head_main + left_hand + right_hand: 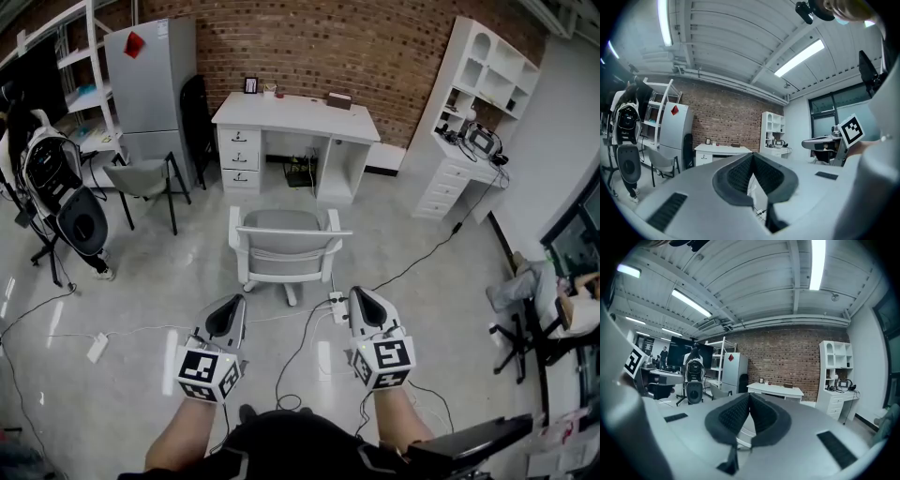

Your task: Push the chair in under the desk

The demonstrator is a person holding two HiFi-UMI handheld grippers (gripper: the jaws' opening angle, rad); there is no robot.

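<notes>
The left claw [231, 309] and right claw [362, 306] are closed tight, empty. Just ahead, centred between them, stands the chair [286, 246], apart from both, well short of the desk [298, 114] beyond. Approach step; next, I judge, press its back forward.

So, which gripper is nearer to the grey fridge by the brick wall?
Left. The left gripper is held short of the chair, toward the side where the fridge stands; the right gripper is toward the other side, farther away.
</notes>
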